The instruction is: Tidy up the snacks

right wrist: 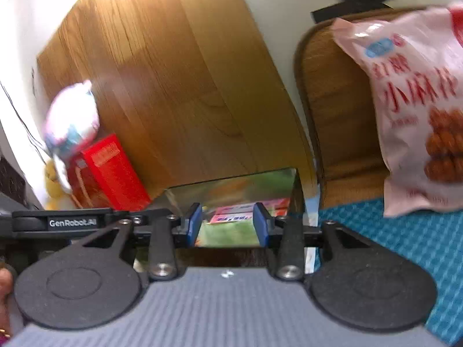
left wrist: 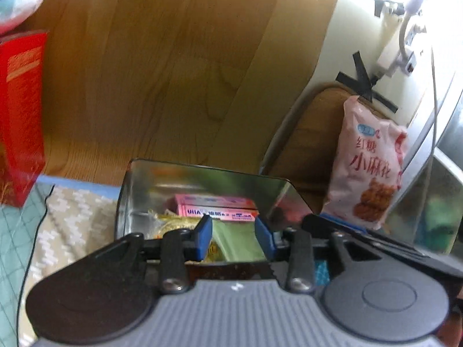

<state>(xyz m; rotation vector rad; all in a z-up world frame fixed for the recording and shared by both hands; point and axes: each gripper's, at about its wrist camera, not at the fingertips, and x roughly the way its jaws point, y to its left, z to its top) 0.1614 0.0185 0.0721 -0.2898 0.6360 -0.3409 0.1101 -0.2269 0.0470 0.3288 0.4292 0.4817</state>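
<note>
A shiny metal tin (left wrist: pixel 150 185) stands open ahead of both grippers and holds a pink box (left wrist: pixel 220 212), a green packet (left wrist: pixel 235 243) and gold-wrapped snacks (left wrist: pixel 173 227). My left gripper (left wrist: pixel 235 235) is open above the tin's near side, with nothing between its blue pads. The tin also shows in the right wrist view (right wrist: pixel 298 190), with the pink box (right wrist: pixel 246 212) inside. My right gripper (right wrist: pixel 228 225) is open and empty just in front of the tin. A pink snack bag (left wrist: pixel 367 164) leans upright at the right; it shows large in the right wrist view (right wrist: pixel 413 110).
A red box (left wrist: pixel 21 115) stands at the left, seen also in the right wrist view (right wrist: pixel 113 170) with a white and pink bag (right wrist: pixel 72 121) on it. A woven brown mat (right wrist: pixel 338 115) leans behind the pink bag. A wooden panel (left wrist: pixel 159 72) rises behind. Blue cloth (right wrist: pixel 405 245) covers the table at right.
</note>
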